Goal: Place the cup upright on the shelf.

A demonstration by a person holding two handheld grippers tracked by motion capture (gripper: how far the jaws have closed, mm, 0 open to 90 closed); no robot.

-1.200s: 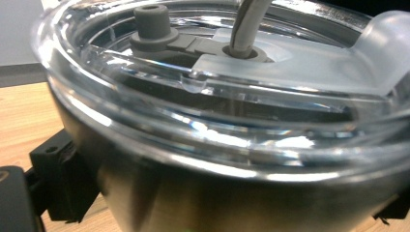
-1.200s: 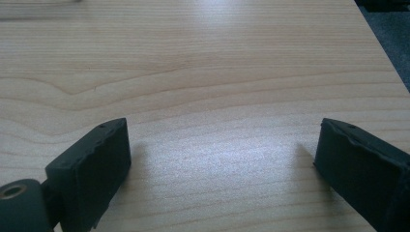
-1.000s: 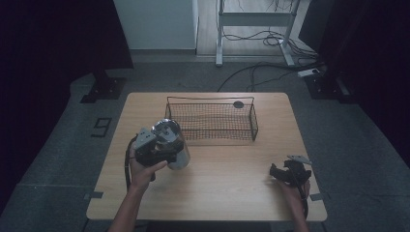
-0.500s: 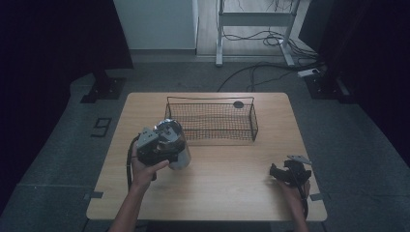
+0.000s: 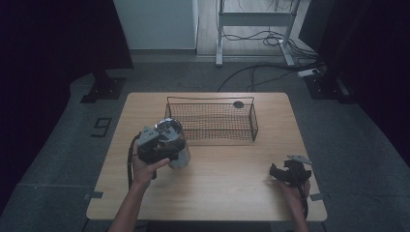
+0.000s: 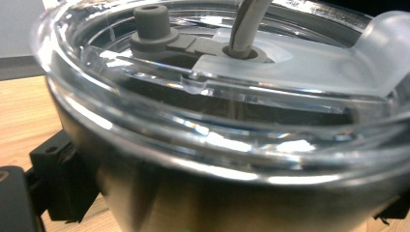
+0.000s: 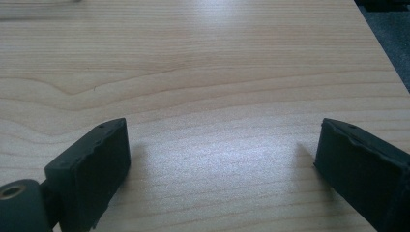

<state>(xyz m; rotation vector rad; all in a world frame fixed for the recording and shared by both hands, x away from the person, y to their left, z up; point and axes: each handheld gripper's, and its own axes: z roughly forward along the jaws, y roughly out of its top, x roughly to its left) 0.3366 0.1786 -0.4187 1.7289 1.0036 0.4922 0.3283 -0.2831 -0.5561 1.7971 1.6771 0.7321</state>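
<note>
At the left half of the wooden counter [image 5: 227, 179], a person's left hand [image 5: 145, 169] holds the left gripper [image 5: 162, 140] clamped on a steel tumbler [image 5: 180, 155], which stands just in front of the near left corner of the wire basket [image 5: 212, 121]. In the left gripper view the tumbler [image 6: 203, 193] crowds the lens: a polished metal body under a clear plastic lid [image 6: 217, 121], with a grey stopper [image 6: 153, 24] raised beside a straw [image 6: 244, 24] that passes through a grommet in the lid. One black finger [image 6: 63, 183] presses against the cup's left flank and a sliver of the other shows at the lower right edge, so the fingers pinch the tumbler's body between them; whether its base touches the wood cannot be told from these angles. The black mesh basket sits toward the far edge of the counter at its middle, long side running left to right, and a small dark round spot [image 5: 238, 104] lies just behind the basket's far rim. Near the near right corner, well apart from the tumbler, the right gripper [image 5: 285, 173] rests low over the wood in the person's right hand [image 5: 295, 193]. The right gripper view looks along its fingers [image 7: 92, 169], which stand spread wide with bare pale woodgrain [image 7: 217, 96] between them.
</note>
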